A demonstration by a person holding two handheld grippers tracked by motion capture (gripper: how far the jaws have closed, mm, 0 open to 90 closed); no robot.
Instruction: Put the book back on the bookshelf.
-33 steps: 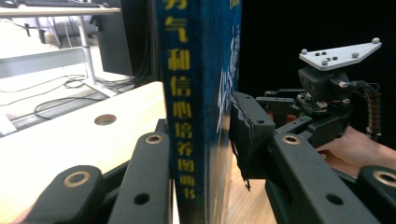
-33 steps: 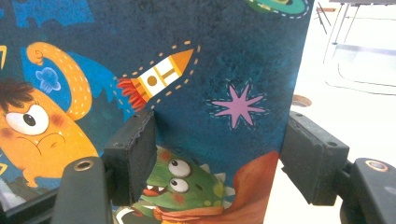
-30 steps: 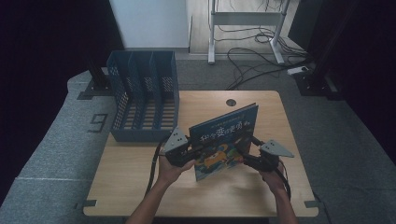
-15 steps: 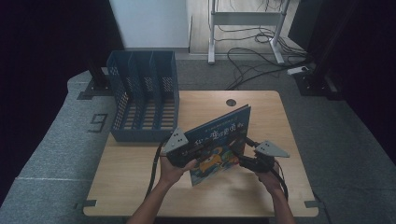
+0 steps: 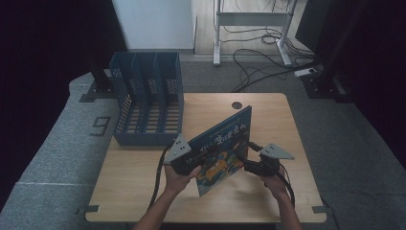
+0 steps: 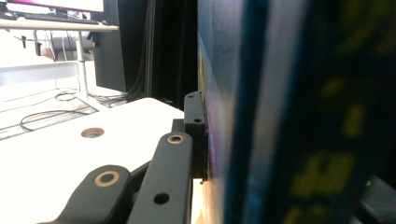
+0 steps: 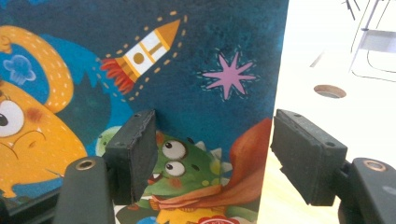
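A picture book (image 5: 222, 146) with a dark blue cover stands tilted on the wooden table (image 5: 273, 115), its lower corner near the front edge. My left gripper (image 5: 190, 162) is shut on the book's left edge. In the left gripper view the book (image 6: 261, 116) is edge-on, with one black finger (image 6: 180, 158) pressed against it. My right gripper (image 5: 250, 162) sits at the book's right side. It is open: in the right gripper view (image 7: 222, 156) its pads (image 7: 135, 154) stand wide apart in front of the cover (image 7: 196, 70), with the book's edge between them.
A blue slotted file organizer (image 5: 148, 100) stands at the table's back left, close behind the left hand. A round cable hole (image 5: 236, 105) is in the tabletop behind the book. Cables and a desk frame (image 5: 249, 19) are on the floor beyond.
The book has leaned lower and shifted slightly toward the near edge with both hands. The left gripper has kept its hold.
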